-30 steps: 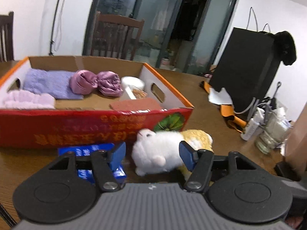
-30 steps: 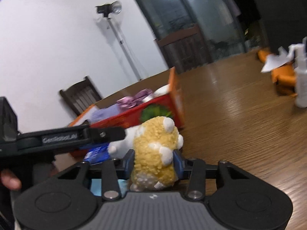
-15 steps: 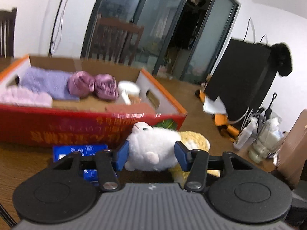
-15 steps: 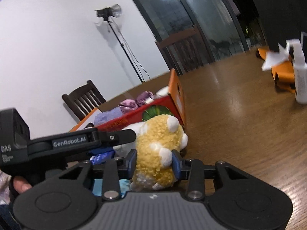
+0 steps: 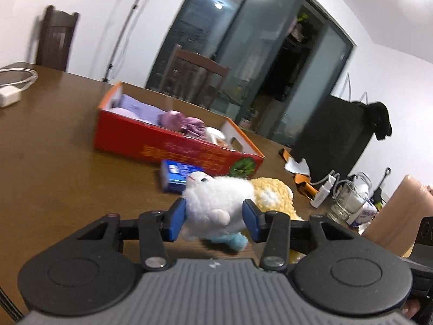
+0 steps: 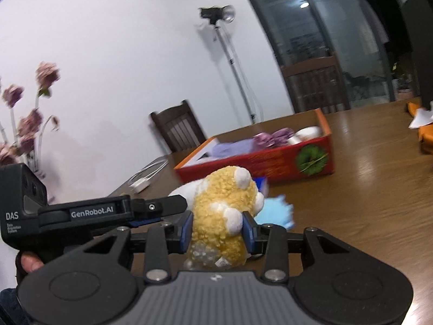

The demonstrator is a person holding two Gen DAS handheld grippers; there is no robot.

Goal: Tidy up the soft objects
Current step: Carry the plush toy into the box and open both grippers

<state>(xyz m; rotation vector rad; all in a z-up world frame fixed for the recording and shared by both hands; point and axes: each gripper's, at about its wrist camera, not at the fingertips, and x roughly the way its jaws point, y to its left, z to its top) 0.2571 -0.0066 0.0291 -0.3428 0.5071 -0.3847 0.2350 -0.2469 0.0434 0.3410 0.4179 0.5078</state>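
My left gripper (image 5: 215, 216) has its blue pads pressed into a white plush toy (image 5: 216, 200) held above the table, and its jaws are still closing. My right gripper (image 6: 217, 230) is shut on a yellow plush toy (image 6: 224, 197), which shows beside the white one in the left wrist view (image 5: 270, 192). A light blue fluffy thing (image 6: 273, 212) sits just beyond the two toys. Further off, the red cardboard box (image 5: 176, 149) holds purple cloth (image 5: 135, 107) and pink fabric bundles (image 5: 186, 123). A blue packet (image 5: 176, 176) lies in front of the box.
The wooden table (image 5: 54, 162) carries a white charger with cable (image 5: 10, 92) at far left. A black bag (image 5: 338, 135), a small bottle and a glass jar (image 5: 343, 203) stand at right. Chairs ring the table, with a light stand (image 6: 216, 16) and flowers (image 6: 24, 124) behind.
The left jaws have closed onto the white plush. Both grippers have risen and drawn back from the red box with their toys, and the box now looks farther away.
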